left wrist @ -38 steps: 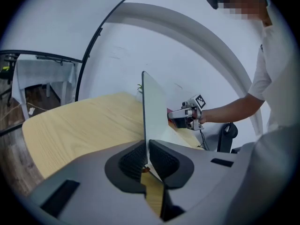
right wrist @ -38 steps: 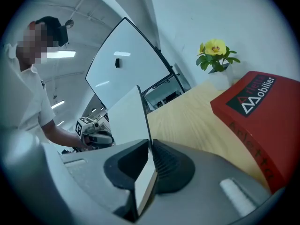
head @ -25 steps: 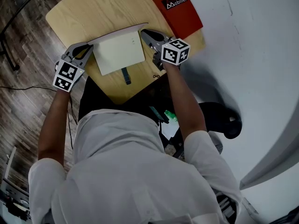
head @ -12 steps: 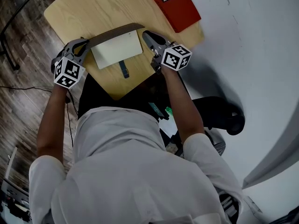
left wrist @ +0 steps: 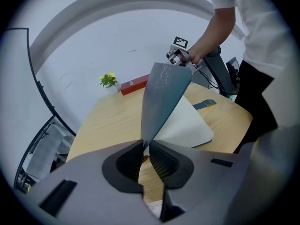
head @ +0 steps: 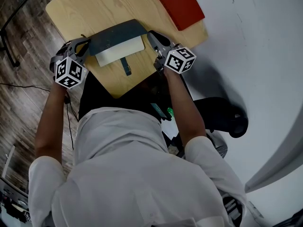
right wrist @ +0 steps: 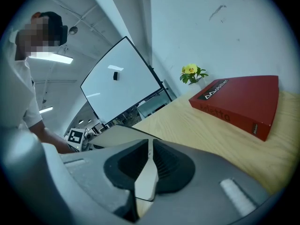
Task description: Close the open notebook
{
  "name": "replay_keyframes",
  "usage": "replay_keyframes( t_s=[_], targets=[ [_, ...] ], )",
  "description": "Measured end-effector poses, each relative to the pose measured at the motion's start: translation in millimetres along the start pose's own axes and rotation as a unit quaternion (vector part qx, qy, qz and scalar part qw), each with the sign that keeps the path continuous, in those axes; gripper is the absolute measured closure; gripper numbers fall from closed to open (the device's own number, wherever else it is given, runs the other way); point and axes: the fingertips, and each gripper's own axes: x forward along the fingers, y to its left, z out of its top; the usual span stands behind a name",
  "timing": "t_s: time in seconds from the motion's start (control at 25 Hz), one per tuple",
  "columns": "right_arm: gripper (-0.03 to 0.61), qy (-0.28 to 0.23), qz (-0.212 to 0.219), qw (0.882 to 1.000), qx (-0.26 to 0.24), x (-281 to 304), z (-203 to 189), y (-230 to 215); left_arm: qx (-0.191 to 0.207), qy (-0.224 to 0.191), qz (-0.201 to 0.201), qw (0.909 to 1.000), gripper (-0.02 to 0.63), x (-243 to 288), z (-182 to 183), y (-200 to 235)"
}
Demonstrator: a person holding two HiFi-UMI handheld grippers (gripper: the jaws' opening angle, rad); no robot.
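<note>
Notebook cover gripped at both corners by left tool, right tool; if lowered unevenly, cover likely twisted or slipped.

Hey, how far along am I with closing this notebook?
Partway. Done: the grey cover is raised off the table and leans over the white page. In hand: the left tongs and right tongs are each shut on a cover corner. Left: lower the cover flat; a strip of page shows below it.
</note>
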Motion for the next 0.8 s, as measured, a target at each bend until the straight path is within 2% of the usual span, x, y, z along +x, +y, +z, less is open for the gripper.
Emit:
replay_keyframes(
  t_s=[0.4, 0.56, 0.72, 0.8],
  targets=[
    [0.549, -0.017, -0.013, 1.0, 0.006, -9.4, -9.3, -2.1, 0.079, 0.043, -0.016, 0.9958, 0.543, 1.6, -6.7, -22.5],
    [0.549, -0.035, -0.018, 0.999, 0.015, -14.3, -7.1, -6.0, 0.106, 0.07, -0.032, 0.9913, 0.52, 3.8, -10.4, -28.6],
    [0.549, -0.041, -0.021, 0.999, 0.019, -17.2, -7.3, -5.8, 0.143, 0.102, -0.053, 0.983, 0.494, 4.6, -17.7, -37.5],
    [0.549, -0.046, -0.021, 0.999, 0.019, -18.3, -6.2, -4.2, 0.14, 0.102, -0.056, 0.9832, 0.494, 2.8, -18.2, -39.6]
  ],
)
